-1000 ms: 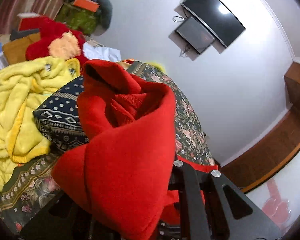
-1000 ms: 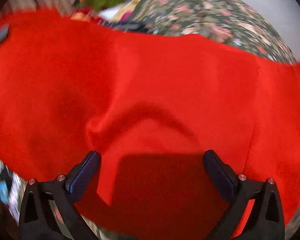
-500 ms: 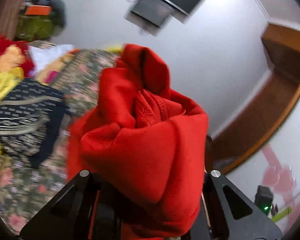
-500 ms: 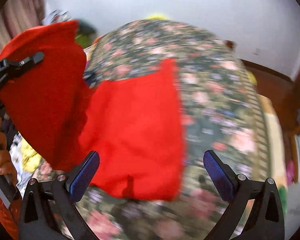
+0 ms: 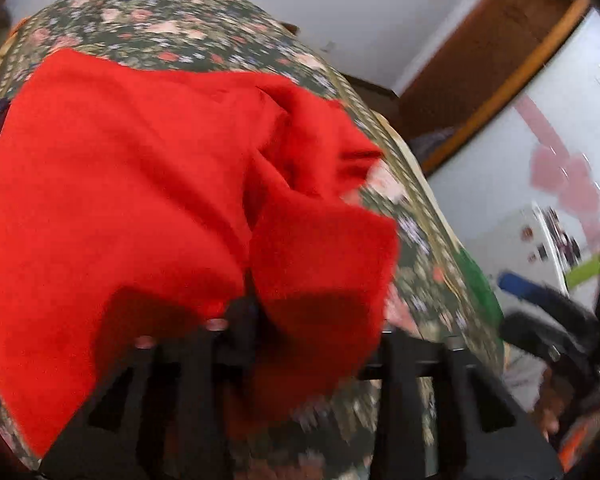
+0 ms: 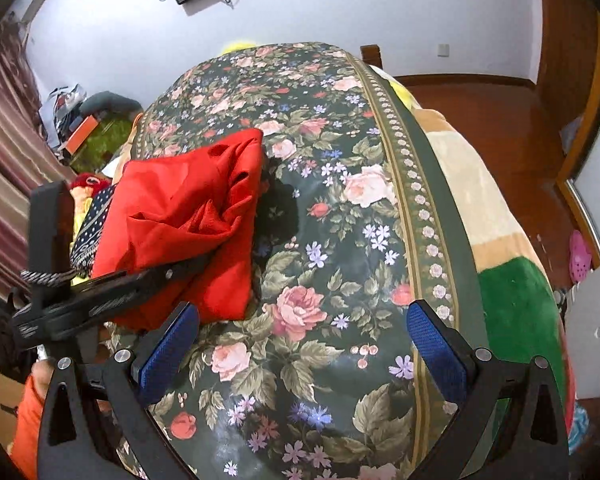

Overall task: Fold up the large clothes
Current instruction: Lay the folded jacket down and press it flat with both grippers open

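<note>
Left jaws opening over red garment (image 5: 140,184); right jaws wide, empty above floral bedspread (image 6: 340,240).

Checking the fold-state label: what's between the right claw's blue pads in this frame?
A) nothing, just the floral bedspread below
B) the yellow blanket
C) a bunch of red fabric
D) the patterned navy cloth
A: the right claw stands open over the floral bedspread with its blue pads bare; the red garment lies off to its left, at the left claw.
</note>
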Available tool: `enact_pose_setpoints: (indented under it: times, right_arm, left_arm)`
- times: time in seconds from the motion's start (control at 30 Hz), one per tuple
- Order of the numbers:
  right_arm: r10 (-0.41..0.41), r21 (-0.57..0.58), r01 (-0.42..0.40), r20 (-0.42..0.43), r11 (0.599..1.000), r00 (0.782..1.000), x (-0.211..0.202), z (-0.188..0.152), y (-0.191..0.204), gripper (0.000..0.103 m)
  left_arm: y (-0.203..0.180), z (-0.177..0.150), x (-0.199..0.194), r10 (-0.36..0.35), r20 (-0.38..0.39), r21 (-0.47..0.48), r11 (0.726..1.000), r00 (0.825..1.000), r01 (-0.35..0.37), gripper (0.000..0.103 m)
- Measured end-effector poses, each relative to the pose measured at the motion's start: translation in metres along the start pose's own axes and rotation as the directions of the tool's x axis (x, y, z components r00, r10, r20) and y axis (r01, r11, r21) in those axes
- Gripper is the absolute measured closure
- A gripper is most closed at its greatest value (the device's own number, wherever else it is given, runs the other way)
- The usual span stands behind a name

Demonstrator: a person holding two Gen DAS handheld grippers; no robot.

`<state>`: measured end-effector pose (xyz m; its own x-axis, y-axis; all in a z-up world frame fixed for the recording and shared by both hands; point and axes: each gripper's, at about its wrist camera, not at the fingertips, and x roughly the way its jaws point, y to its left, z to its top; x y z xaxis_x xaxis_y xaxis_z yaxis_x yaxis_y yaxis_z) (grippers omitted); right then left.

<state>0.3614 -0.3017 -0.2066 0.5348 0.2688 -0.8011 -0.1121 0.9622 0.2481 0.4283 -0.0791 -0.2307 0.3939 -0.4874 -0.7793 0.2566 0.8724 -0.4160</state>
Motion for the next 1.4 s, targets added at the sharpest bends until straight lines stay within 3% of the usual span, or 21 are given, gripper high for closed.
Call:
enact_pose_setpoints:
  times: [0.03, 0.13, 0.3, 0.43, 0.53, 0.6, 0.67, 0.73, 0.77, 0.87, 0.93, 1.03, 1.13, 1.2, 1.3, 1.4]
  right_arm:
    - [0.009, -0.001, -0.009, -0.001, 1.000, 1.000, 0.001, 0.001, 0.001, 0.000]
    - [0.031, -0.008, -0.030, 0.006, 1.000, 1.000, -0.004, -0.001, 0.008, 0.000]
    - [0.059, -0.048, -0.058, 0.016, 0.997, 0.998, -0.005, 0.008, 0.028, 0.000]
    - [0.094, -0.078, -0.093, 0.004, 0.993, 0.996, 0.008, 0.023, 0.050, 0.000]
    - [0.143, -0.098, -0.145, -0.027, 0.985, 0.989, 0.029, 0.033, 0.064, 0.000]
    - [0.148, -0.121, -0.158, -0.092, 0.980, 0.985, 0.060, 0.040, 0.070, 0.000]
    - [0.049, -0.148, -0.071, -0.146, 0.986, 0.988, 0.089, 0.041, 0.068, 0.000]
    - [-0.061, -0.185, 0.026, -0.188, 0.982, 0.980, 0.114, 0.039, 0.054, 0.000]
    - [-0.071, -0.187, 0.033, -0.202, 0.982, 0.977, 0.120, 0.037, 0.047, 0.000]
    - [-0.004, -0.146, -0.028, -0.218, 0.989, 0.976, 0.118, 0.032, 0.022, 0.000]
    - [-0.030, -0.165, -0.002, -0.195, 0.986, 0.980, 0.105, 0.034, 0.024, 0.000]
    - [-0.097, -0.228, 0.068, -0.118, 0.971, 0.988, 0.083, 0.042, 0.044, 0.000]
    - [-0.026, -0.271, 0.012, -0.049, 0.963, 0.998, 0.068, 0.058, 0.070, 0.000]
    - [-0.021, -0.277, 0.014, -0.024, 0.961, 0.999, 0.069, 0.066, 0.081, 0.000]
    - [-0.051, -0.274, 0.040, -0.031, 0.961, 0.998, 0.091, 0.078, 0.088, 0.000]
    - [-0.152, -0.252, 0.132, -0.062, 0.959, 0.986, 0.117, 0.091, 0.071, 0.000]
  left_arm:
    - [-0.004, -0.002, -0.006, -0.002, -0.011, 0.019, 1.000, 1.000, 0.003, 0.050]
    - [-0.016, -0.010, -0.033, 0.022, 0.006, 0.074, 0.997, 1.000, -0.023, 0.045]
    - [-0.002, -0.010, -0.081, 0.088, 0.116, 0.072, 0.993, 0.989, -0.097, 0.031]
    - [0.038, -0.001, -0.097, 0.210, 0.165, 0.009, 0.977, 0.964, -0.215, 0.023]
    - [0.068, -0.001, -0.090, 0.312, 0.110, 0.004, 0.949, 0.944, -0.314, 0.023]
    - [0.085, -0.007, -0.070, 0.394, 0.049, 0.032, 0.918, 0.918, -0.396, 0.022]
    - [0.097, -0.017, -0.054, 0.383, 0.018, 0.051, 0.922, 0.924, -0.383, 0.018]
    - [0.105, -0.027, -0.050, 0.386, 0.035, 0.050, 0.921, 0.922, -0.387, 0.009]
    - [0.108, -0.030, -0.050, 0.384, 0.044, 0.047, 0.921, 0.922, -0.386, 0.008]
    - [0.119, -0.034, -0.050, 0.324, 0.040, 0.008, 0.946, 0.945, -0.324, 0.008]
    - [0.119, -0.033, -0.048, 0.314, 0.043, 0.001, 0.949, 0.949, -0.314, 0.008]
    - [0.115, -0.034, -0.048, 0.336, 0.055, 0.003, 0.942, 0.940, -0.337, 0.007]
    - [0.111, -0.034, -0.048, 0.351, 0.066, 0.015, 0.935, 0.934, -0.353, 0.007]
    - [0.110, -0.034, -0.049, 0.358, 0.069, 0.019, 0.933, 0.931, -0.360, 0.007]
    - [0.109, -0.033, -0.049, 0.369, 0.072, 0.028, 0.928, 0.927, -0.372, 0.007]
    - [0.107, -0.033, -0.050, 0.379, 0.080, 0.045, 0.923, 0.922, -0.383, 0.007]
